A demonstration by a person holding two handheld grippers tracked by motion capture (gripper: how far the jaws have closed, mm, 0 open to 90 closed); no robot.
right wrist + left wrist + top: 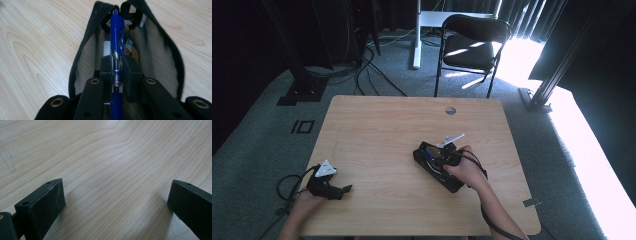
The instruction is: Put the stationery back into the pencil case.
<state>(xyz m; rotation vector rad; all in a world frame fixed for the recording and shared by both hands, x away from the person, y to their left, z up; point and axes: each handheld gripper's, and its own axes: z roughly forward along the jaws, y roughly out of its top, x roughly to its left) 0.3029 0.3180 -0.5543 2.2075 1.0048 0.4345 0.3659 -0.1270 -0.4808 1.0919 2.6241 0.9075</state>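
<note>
Clamping the blue pen point(117, 37), the right claw point(117, 65) aims its long axis toward 12 o'clock into the open mesh pouch point(82, 57)

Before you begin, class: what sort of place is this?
Probably a recording lab or workroom: a wooden table on grey carpet, dark curtains shutting out daylight, loose cables across the floor, and a black chair.

- I count two grippers: the left gripper point(332, 187) and the right gripper point(117, 65).
- I count one blue pen point(117, 37).
- I count one black mesh pouch point(82, 57).
- I count one wooden table point(377, 125).
- I count one black chair point(469, 42).
</note>
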